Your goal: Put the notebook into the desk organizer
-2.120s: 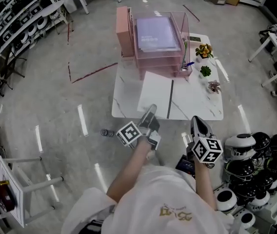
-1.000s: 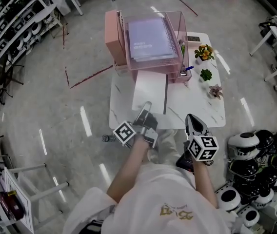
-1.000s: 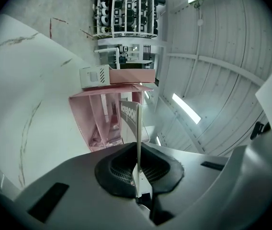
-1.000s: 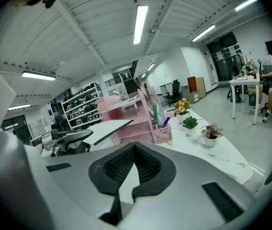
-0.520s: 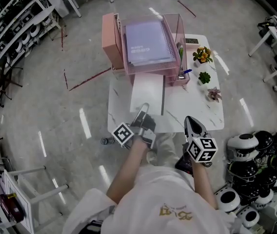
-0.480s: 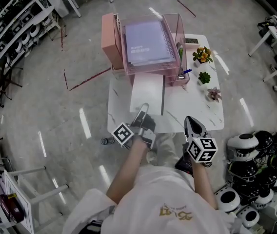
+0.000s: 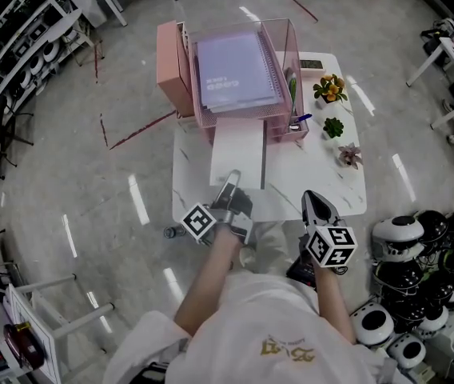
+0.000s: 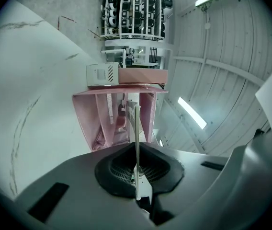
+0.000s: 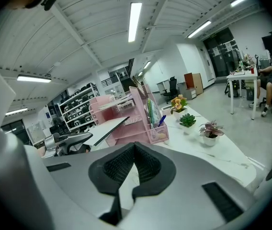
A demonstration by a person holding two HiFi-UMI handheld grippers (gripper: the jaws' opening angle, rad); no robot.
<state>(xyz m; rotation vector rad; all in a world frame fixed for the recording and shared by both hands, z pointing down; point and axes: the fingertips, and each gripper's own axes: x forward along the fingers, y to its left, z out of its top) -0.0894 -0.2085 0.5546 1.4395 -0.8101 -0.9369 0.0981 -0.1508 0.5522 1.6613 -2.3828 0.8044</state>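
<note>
**Notebook insertion, partly done.** The fingers of the left gripper [image 7: 232, 178] are closed on the near edge of the white notebook [image 7: 239, 152]. Its far end reaches the front of the pink desk organizer [image 7: 173, 62] and appears to be just entering a lower tray. Most of it lies outside, over the table [image 7: 323, 174]. Left to do, by this view: slide it fully in and release. The right gripper [image 7: 313, 200], fingers together and empty, hangs well in front of the organizer. A purple spiral notebook [image 7: 231, 70] lies on the organizer's top tray; its cover print is too small to read.
</note>
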